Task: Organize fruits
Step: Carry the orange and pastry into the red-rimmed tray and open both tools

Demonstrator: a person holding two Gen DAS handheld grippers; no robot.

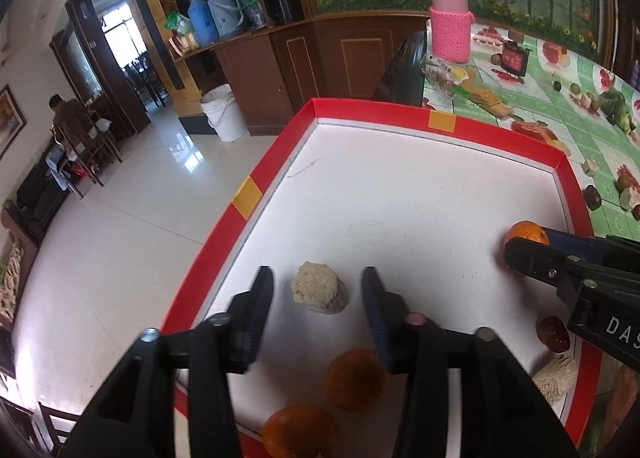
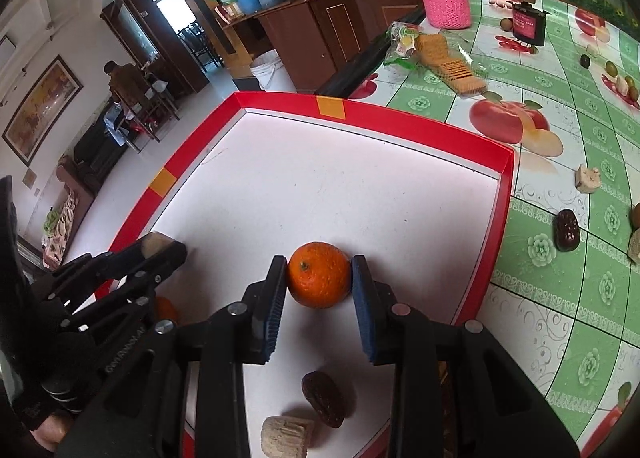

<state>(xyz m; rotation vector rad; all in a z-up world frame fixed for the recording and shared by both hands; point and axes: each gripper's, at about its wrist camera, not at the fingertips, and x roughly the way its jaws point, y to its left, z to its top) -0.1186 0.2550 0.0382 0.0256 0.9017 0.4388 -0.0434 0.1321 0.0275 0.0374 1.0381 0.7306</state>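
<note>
**Fruits in the red tray, two grippers over it**

The landmark is the red tray (image 1: 370, 110) with white floor, on the surface. At the tray's left side, the left gripper (image 1: 318, 292) has its fingers apart around a beige lump (image 1: 320, 293), not touching it. Two oranges (image 1: 354, 380) lie near the tray's front edge. Toward the tray's right side, the right gripper (image 2: 320, 276) has its fingers clamped on an orange (image 2: 319, 274) that rests on the tray floor. Before it lie a dark date (image 2: 324, 398) and a beige piece (image 2: 286, 438). Right of the tray, on the green cloth (image 2: 540, 298), lies another date (image 2: 567, 234).
</note>
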